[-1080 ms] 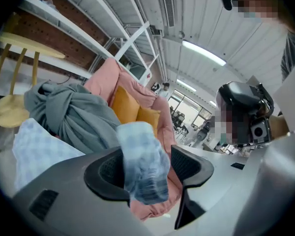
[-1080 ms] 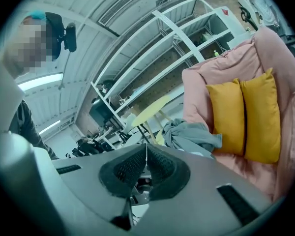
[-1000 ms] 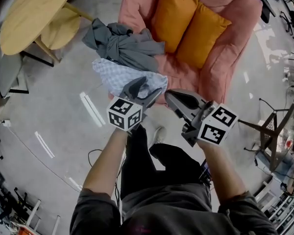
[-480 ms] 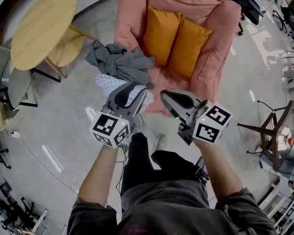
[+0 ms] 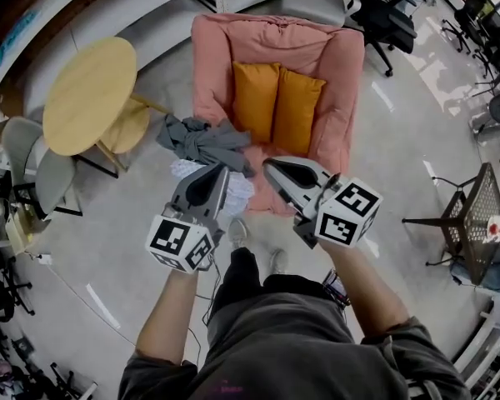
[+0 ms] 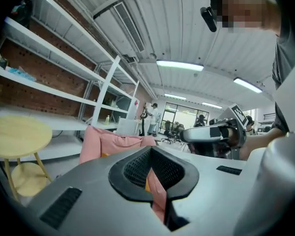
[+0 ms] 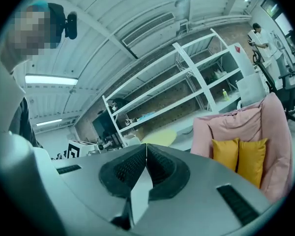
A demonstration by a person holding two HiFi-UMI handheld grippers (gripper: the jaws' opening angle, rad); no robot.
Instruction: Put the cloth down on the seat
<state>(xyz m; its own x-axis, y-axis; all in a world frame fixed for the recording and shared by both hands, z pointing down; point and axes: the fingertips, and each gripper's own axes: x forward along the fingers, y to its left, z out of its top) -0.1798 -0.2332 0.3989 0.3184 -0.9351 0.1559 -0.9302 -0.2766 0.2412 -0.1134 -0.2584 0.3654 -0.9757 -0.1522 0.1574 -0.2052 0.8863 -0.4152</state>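
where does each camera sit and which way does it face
head view: on the person's head, steeply down at armchair and grey cloth; forearms, left tongs, right tongs show
left gripper view: rides the left tongs, faces across the room; its jaws, closing shut on nothing, and right tongs show
right gripper view: rides the right tongs, faces the shelving; its shut jaws show
shared: all show the armchair
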